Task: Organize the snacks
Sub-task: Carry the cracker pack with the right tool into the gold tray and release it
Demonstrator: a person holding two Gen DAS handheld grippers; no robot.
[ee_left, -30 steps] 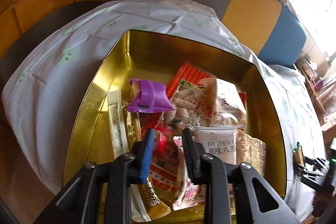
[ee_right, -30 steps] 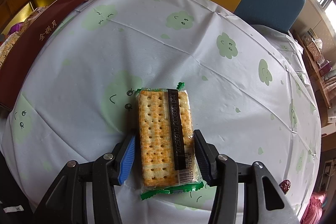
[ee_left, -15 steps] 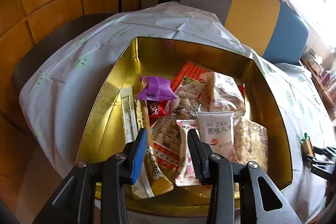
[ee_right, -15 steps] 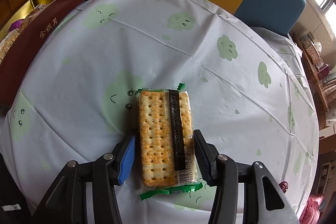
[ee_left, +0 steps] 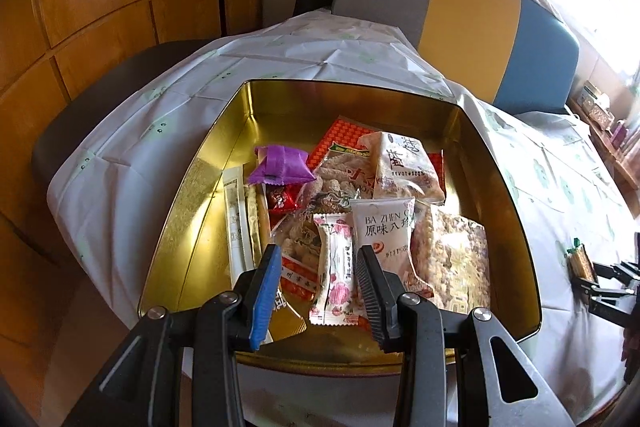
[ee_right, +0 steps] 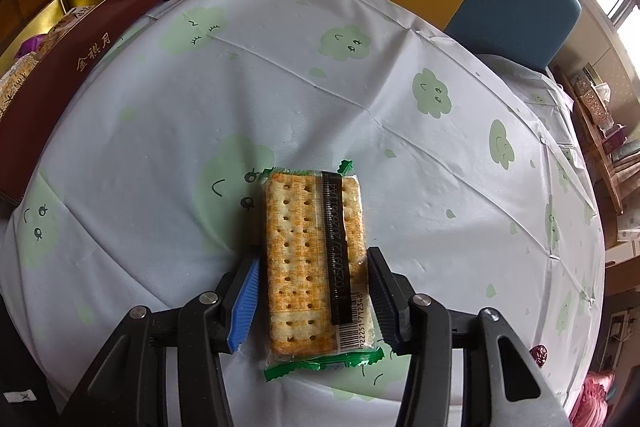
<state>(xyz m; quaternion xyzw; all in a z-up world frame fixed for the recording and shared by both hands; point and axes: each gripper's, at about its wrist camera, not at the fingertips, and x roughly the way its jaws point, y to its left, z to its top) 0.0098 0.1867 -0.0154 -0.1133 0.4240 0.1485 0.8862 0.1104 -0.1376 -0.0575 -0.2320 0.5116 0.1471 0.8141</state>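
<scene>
A person's left gripper (ee_left: pixel 318 281) hangs above the near end of a gold-lined tin (ee_left: pixel 494 171) on a table draped in a white tablecloth (ee_right: pixel 400 99) printed with green cloud faces. Its 2 fingers stand spread and hold nothing; between them, lower down in the tin, lies a slim white packet with pink flowers (ee_left: pixel 336 267).

The tin is crowded with snacks: a purple wrapped sweet (ee_left: pixel 280 167) toward the far left, a small red candy (ee_left: pixel 282 197) just below it, a long cream-and-gold stick packet (ee_left: pixel 240 223) along the left side, a white packet printed "BA ZHEN" (ee_left: pixel 384 231) just right of the flowered one, and a clear pack of pale puffed squares (ee_left: pixel 456 259) at the right wall. An orange-red patterned card (ee_left: pixel 340 133) shows beneath the pile.

On the open tablecloth to the right of the tin, the right gripper (ee_right: pixel 314 293) sits low over a cracker pack (ee_right: pixel 308 251) with green crimped ends. Its fingers bracket the near half of the pack, the blue-padded one at the left edge and the dark one at the right; whether they press it or only flank it cannot be told. The tin's maroon outer wall, with gold characters, runs along the left of that view.
</scene>
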